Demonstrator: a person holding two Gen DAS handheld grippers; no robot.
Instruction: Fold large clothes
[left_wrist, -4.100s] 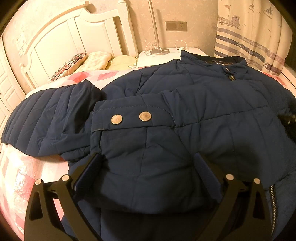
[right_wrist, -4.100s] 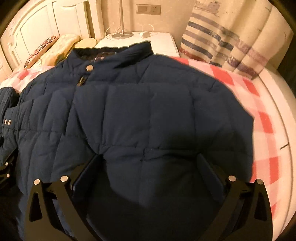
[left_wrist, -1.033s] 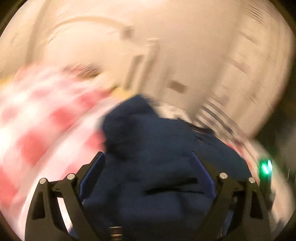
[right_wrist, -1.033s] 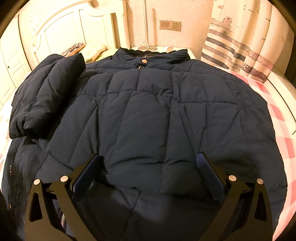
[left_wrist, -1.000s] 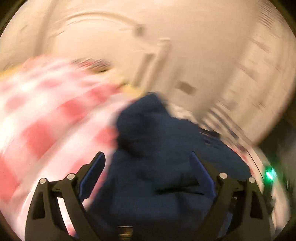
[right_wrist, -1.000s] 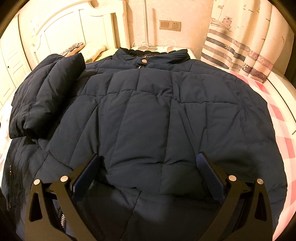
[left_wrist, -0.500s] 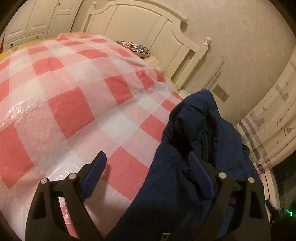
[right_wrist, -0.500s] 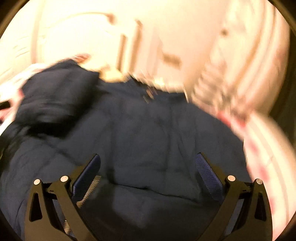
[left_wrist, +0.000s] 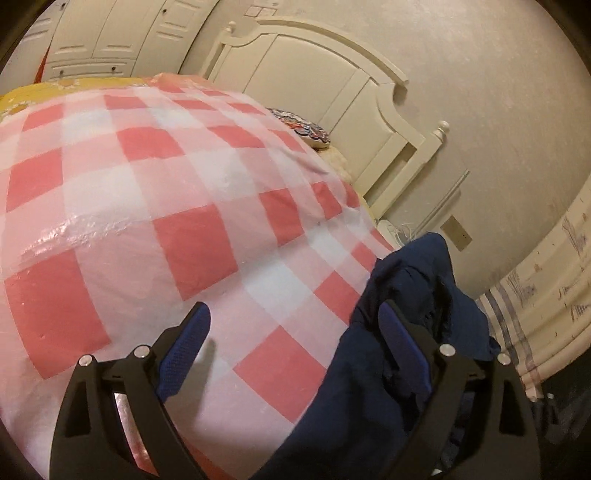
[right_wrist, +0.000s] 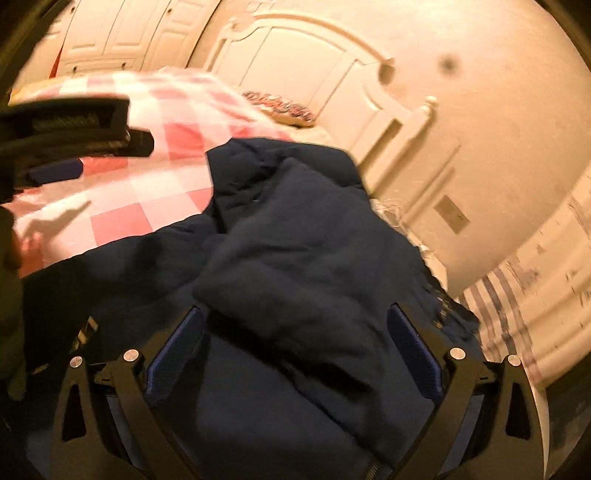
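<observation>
Right tongs (right_wrist: 291, 347) closing wide over the navy jacket (right_wrist: 295, 240), not gripping; left tongs (left_wrist: 295, 332) gape open above the checked bed (left_wrist: 147, 184).

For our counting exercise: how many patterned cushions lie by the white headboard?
1: a round, multicoloured patterned cushion lies on the bed beside the white headboard; others may be hidden behind the checked cover.
</observation>
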